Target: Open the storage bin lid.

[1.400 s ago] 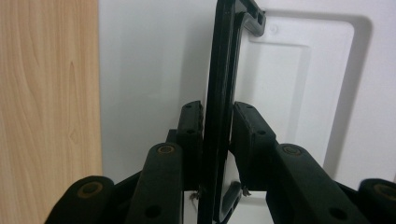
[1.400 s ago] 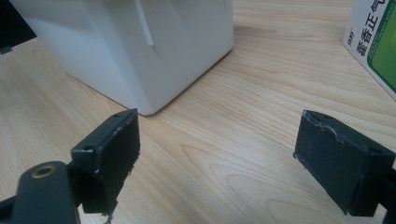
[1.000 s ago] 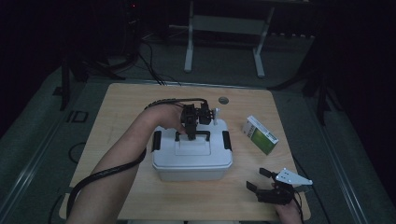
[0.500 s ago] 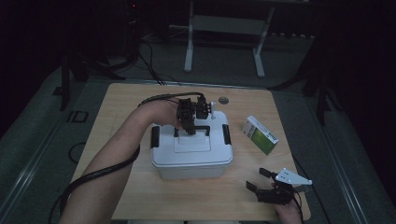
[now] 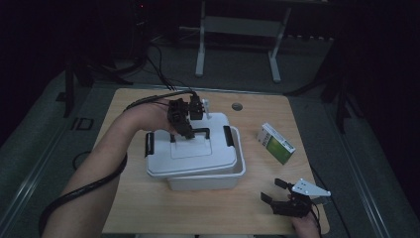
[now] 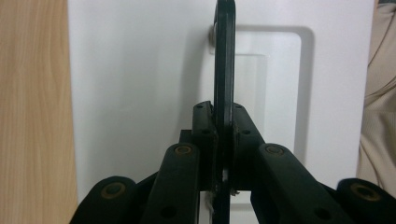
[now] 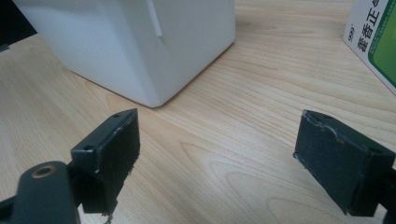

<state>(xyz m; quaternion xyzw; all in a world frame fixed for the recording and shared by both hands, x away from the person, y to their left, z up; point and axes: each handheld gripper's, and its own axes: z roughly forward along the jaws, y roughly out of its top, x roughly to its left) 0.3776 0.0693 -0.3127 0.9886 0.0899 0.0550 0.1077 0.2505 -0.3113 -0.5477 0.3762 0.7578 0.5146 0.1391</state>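
Now our left gripper has its jaws pressed onto the black handle of the white lid, the handle standing edge-on between them. That lid sits askew on the white box, shifted off toward the left so the box's right rim shows. Our right gripper rests low over the wooden table with jaws spread wide, the box corner ahead of its left jaw and a green-and-white carton beyond its right jaw.
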